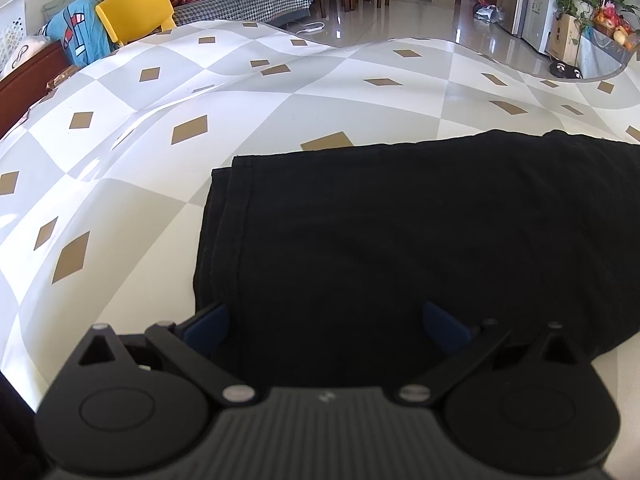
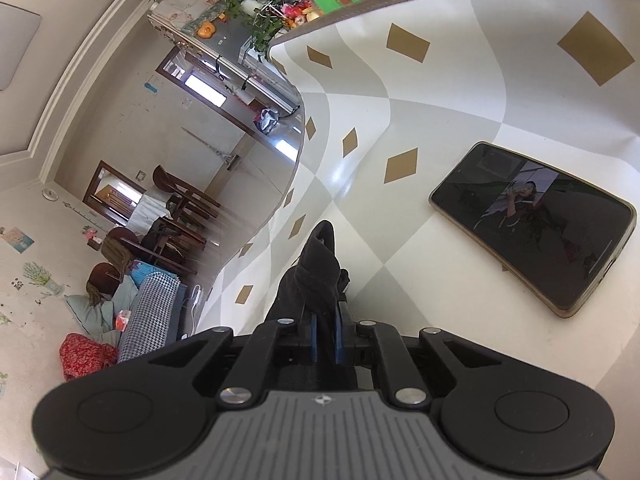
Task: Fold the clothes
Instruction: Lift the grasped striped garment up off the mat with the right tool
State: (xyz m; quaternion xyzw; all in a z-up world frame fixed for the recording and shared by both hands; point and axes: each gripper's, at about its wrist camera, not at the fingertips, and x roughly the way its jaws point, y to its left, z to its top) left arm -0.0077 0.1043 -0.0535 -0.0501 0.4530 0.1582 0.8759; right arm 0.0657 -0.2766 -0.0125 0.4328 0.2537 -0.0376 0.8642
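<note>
A black garment (image 1: 400,232) lies folded flat on the checked tablecloth (image 1: 200,92), filling the lower right of the left wrist view. My left gripper (image 1: 326,324) is open above its near edge, blue pads wide apart, holding nothing. My right gripper (image 2: 325,320) is rolled sideways and shut on a bunched fold of the black garment (image 2: 316,272), which sticks out past the blue pads above the tablecloth (image 2: 420,120).
A smartphone (image 2: 536,224) lies screen up on the table to the right of my right gripper. The table edge (image 2: 296,168) curves close on its left. A yellow chair (image 1: 136,12) and a sofa stand beyond the far edge.
</note>
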